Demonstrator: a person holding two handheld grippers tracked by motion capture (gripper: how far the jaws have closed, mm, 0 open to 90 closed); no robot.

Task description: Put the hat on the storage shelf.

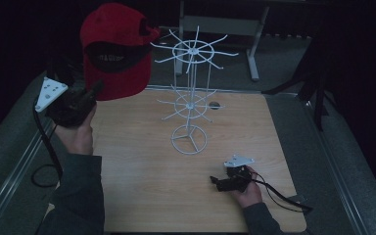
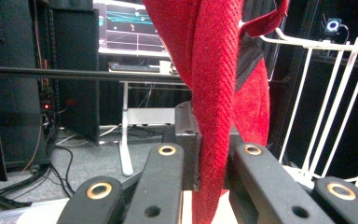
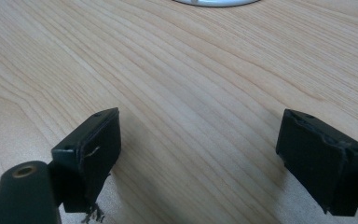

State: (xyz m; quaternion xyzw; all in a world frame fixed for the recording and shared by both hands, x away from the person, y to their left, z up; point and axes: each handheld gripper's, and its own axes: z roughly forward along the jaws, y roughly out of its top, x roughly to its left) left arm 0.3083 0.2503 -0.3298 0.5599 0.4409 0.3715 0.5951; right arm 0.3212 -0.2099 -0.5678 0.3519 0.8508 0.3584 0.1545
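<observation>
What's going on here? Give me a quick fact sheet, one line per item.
Cap: red, held up in the air beside the rack's top arms
Left gripper: shut on the cap
Right gripper: open, low over the table
Rack: white wire, upright, nothing hanging on it
Table: light wood

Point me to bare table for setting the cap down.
Bare wood lies left of the white wire rack, and in front of its ring base up to the open right claw. The rack crowds mid-table; the left claw holds the red fabric cap.

A dim lab: a lit monitor [image 2: 130,28] on a desk beside dark equipment racks [image 2: 9,84].
</observation>
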